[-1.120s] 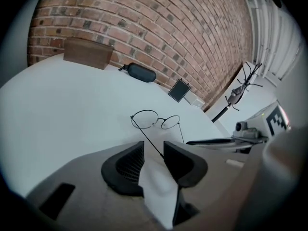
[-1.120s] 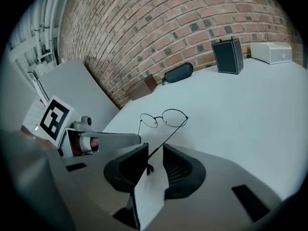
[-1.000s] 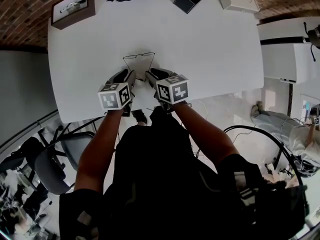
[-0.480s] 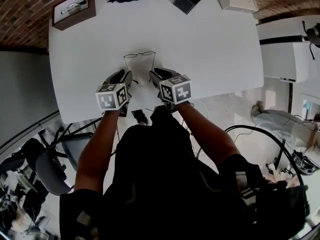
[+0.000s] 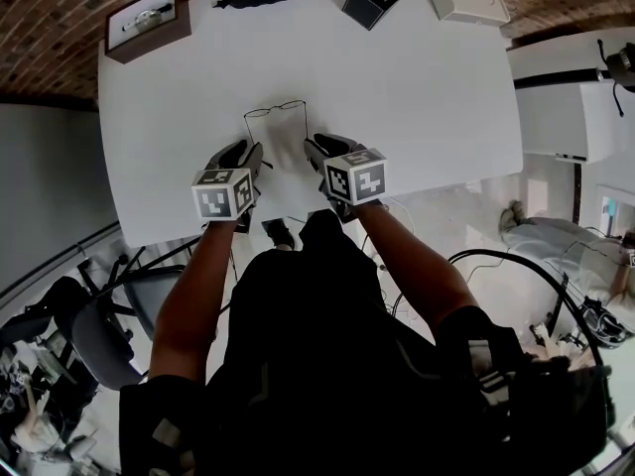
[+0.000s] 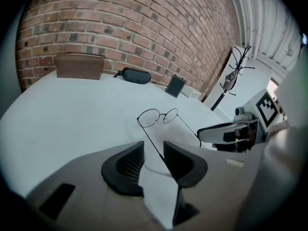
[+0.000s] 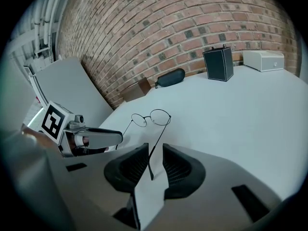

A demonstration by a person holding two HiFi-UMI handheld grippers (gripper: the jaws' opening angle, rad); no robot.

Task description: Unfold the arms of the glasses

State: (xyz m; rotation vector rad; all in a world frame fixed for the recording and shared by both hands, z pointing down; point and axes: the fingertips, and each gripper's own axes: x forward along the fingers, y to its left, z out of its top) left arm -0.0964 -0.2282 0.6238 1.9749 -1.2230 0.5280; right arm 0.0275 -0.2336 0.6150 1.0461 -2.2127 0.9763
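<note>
The wire-rimmed glasses (image 5: 276, 110) sit on the white bench (image 5: 427, 87) just ahead of both grippers, with both arms swung out toward the person. One arm runs into the narrow gap of the left gripper (image 6: 153, 150), the other into the right gripper (image 7: 155, 153). Each pair of fingers is slightly parted and neither looks clamped. The frame looks feather-light, springy and easily bent, so I'd pinch softly near the arm tips.
</note>
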